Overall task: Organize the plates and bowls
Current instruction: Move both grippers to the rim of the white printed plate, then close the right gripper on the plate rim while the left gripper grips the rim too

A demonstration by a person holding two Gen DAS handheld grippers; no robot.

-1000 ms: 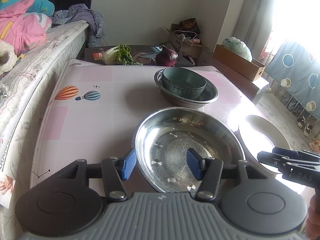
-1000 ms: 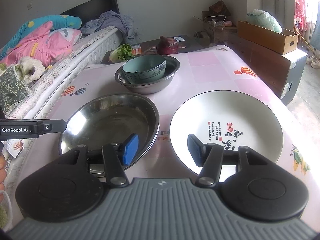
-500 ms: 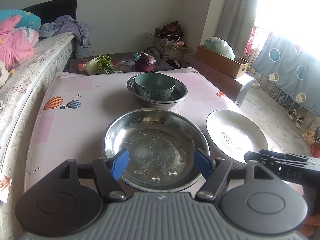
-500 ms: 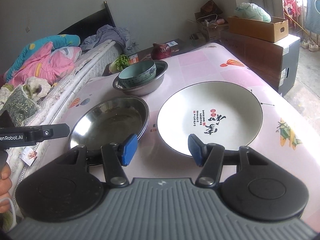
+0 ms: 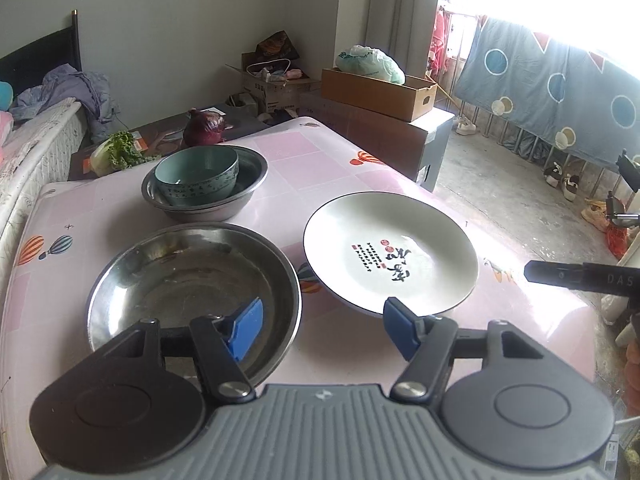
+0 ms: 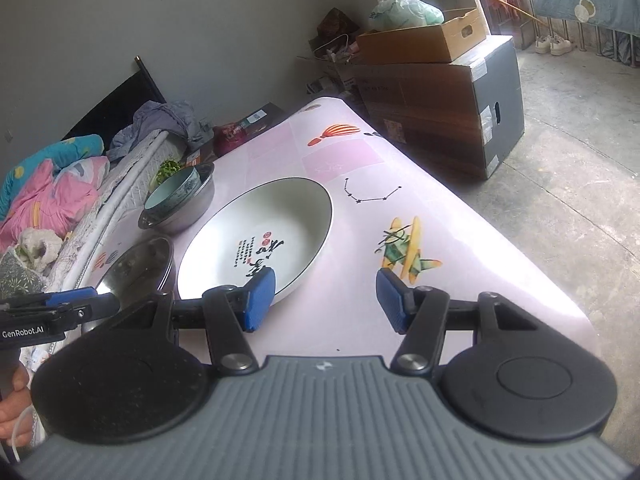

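Room: pale grey walls, a bed (image 5: 28, 136) along one side of the surface, stacked cardboard boxes (image 5: 378, 92) toward the bright window, and a blue patterned cloth (image 5: 560, 80) hung beyond them.
Surface: a pink cloth-covered surface (image 5: 304, 160) printed with balloons, a star figure and a small plane.
White plate: a white plate (image 5: 390, 254) with a dark rim and red-and-black lettering lay flat on the surface, just beside the large steel bowl on its window side; in the right wrist view the same plate (image 6: 260, 236) lay ahead of the inner blue pad.
Large steel bowl: the large steel bowl (image 5: 192, 280) stood upright and empty at the near edge, its rim close to the plate's; whether the two rims touched could not be told.
Nested bowls: farther back, a green ceramic bowl (image 5: 196, 176) sat inside a smaller steel bowl (image 5: 240, 196), both upright.
Vegetables: a leafy green (image 5: 116, 154) and a red cabbage (image 5: 204, 128) lay on a low dark stand past the far edge.
Left tongs: the left tongs (image 5: 320, 326) hung over the near edge, jaws closing with only bare cloth between them; one pad showed against the large steel bowl, the other near the plate's rim.
Right tongs: the right tongs (image 6: 324, 300) stood apart and held nothing, with bare cloth between the pads.
Hand: part of a hand (image 6: 14, 404) showed at the left edge of the right wrist view, on the left tongs' grip.
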